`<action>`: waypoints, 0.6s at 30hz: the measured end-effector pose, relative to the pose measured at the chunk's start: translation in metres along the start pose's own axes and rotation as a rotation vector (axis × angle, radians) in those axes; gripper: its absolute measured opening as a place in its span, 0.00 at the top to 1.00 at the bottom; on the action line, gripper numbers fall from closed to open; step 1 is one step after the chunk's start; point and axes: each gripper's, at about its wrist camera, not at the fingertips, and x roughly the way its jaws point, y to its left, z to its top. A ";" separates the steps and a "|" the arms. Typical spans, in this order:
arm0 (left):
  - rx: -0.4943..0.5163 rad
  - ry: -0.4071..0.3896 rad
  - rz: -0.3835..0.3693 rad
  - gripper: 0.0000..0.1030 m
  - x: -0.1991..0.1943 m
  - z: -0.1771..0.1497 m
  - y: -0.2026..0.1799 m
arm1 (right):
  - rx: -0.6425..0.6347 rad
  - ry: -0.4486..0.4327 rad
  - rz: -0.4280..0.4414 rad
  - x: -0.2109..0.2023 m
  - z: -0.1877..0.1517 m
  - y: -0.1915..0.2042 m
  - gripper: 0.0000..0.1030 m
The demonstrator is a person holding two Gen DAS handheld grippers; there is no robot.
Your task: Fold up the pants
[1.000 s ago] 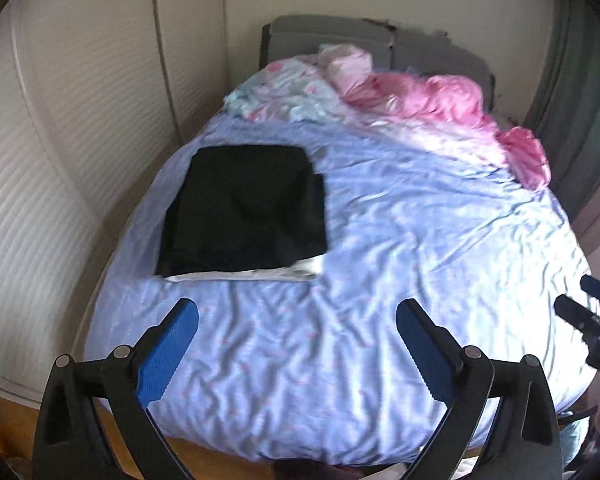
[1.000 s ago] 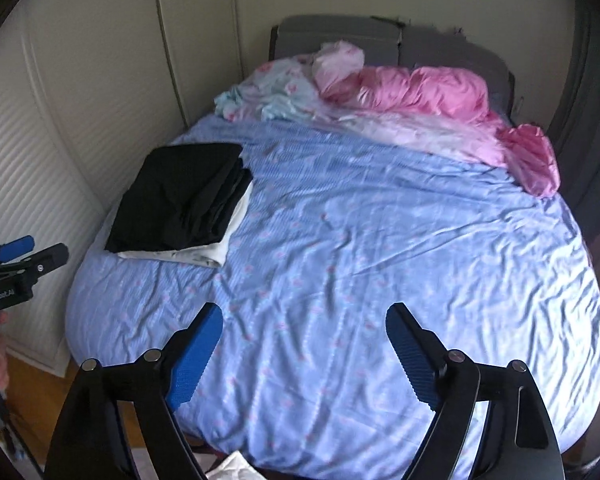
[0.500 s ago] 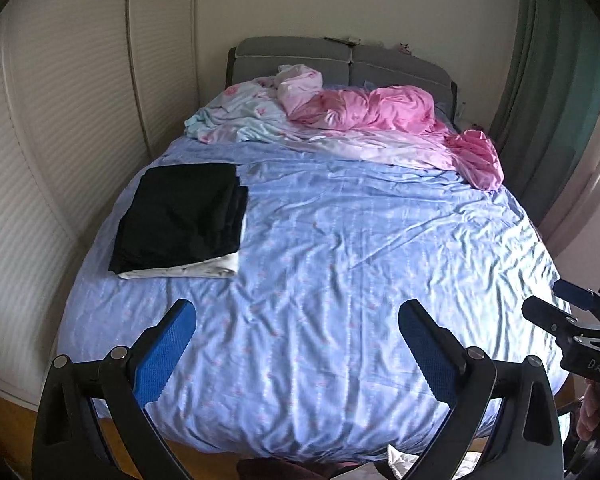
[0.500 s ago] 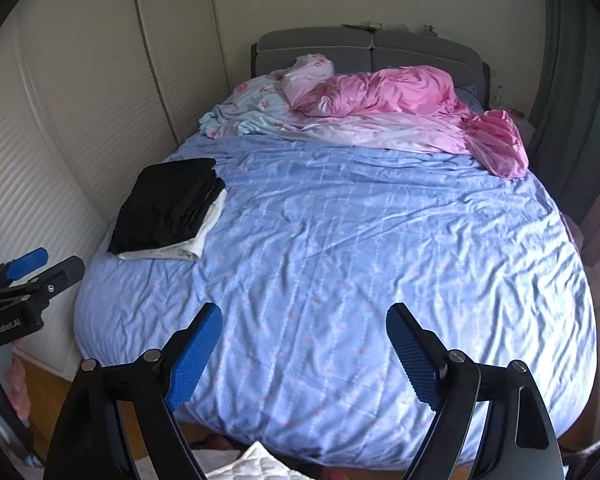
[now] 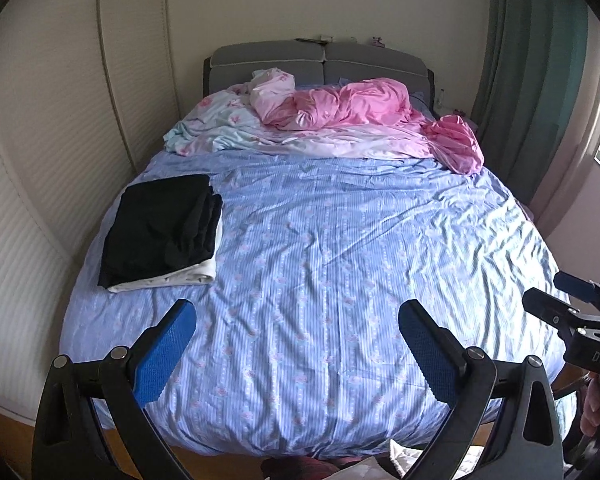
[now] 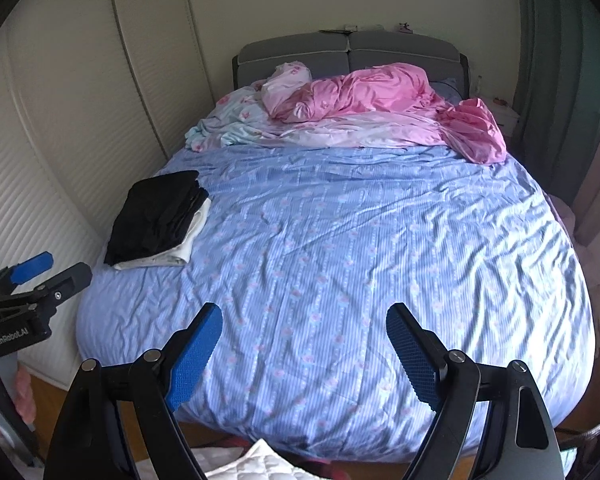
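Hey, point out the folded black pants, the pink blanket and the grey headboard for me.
folded black pants (image 5: 160,224), left wrist view, middle of the top black layer.
pink blanket (image 5: 360,104), left wrist view, top of the bunched heap.
grey headboard (image 6: 296,54), right wrist view, left cushion panel.

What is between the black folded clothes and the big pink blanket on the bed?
Only the blue sheet, wrinkled and bare. The black folded clothes lie apart from the pink blanket. Both wrist views show this.
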 end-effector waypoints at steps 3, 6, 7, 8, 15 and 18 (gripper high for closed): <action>0.019 -0.004 -0.006 0.00 0.000 0.001 -0.004 | 0.001 -0.003 -0.007 -0.001 -0.001 -0.001 0.17; 0.026 0.009 -0.008 0.00 0.004 0.001 -0.006 | 0.004 -0.007 -0.017 -0.002 0.000 -0.001 0.17; 0.026 0.011 -0.014 0.00 0.005 0.001 -0.006 | 0.006 -0.008 -0.019 -0.003 0.000 -0.001 0.17; 0.026 0.010 -0.017 0.00 0.005 0.002 -0.006 | 0.007 -0.011 -0.020 -0.004 0.000 -0.001 0.17; 0.030 -0.013 0.003 0.00 0.002 0.008 -0.009 | 0.014 -0.024 -0.037 -0.008 -0.001 -0.004 0.17; 0.034 -0.025 0.004 0.00 -0.001 0.011 -0.013 | 0.017 -0.035 -0.038 -0.011 0.001 -0.006 0.17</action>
